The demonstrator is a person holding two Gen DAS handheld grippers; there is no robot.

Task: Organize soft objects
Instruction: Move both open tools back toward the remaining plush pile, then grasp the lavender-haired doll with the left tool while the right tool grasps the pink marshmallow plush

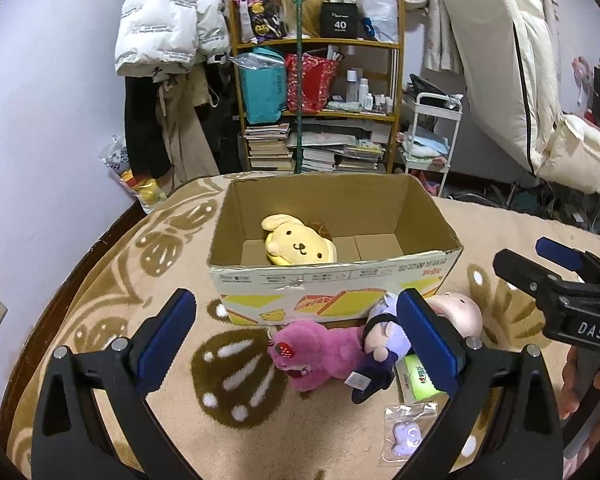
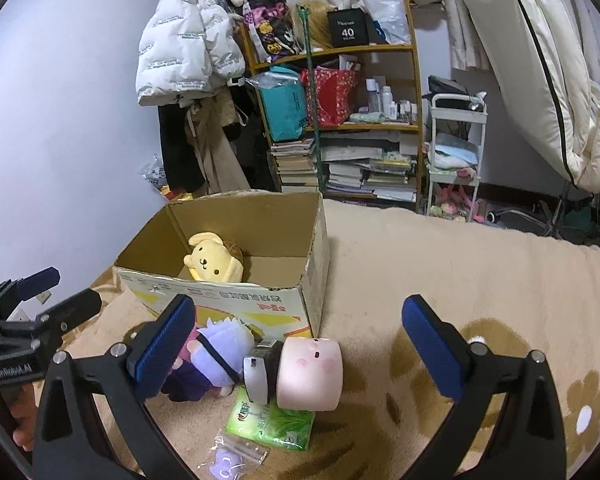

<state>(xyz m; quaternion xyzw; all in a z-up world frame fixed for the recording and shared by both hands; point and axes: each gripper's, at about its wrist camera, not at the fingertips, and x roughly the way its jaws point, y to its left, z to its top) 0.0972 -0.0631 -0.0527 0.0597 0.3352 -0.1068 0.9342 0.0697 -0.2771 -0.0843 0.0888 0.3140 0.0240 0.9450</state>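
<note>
An open cardboard box (image 1: 260,280) (image 2: 236,300) stands on the blanket with a yellow dog plush (image 1: 300,246) (image 2: 214,266) inside. In front of it lie a magenta bear plush (image 1: 320,350), a purple-haired doll (image 1: 380,344) (image 2: 216,352) and a pink cylinder plush (image 1: 460,312) (image 2: 310,374). My left gripper (image 1: 296,344) is open and empty, just above the bear. My right gripper (image 2: 300,354) is open and empty over the pink plush; it also shows at the right of the left wrist view (image 1: 556,276).
A green tissue pack (image 2: 272,424) (image 1: 418,380) and a small bagged purple charm (image 2: 230,460) (image 1: 408,434) lie near the toys. The beige patterned blanket (image 2: 460,280) stretches right. A cluttered shelf (image 1: 320,100), hanging coats and a white cart (image 2: 456,152) stand behind.
</note>
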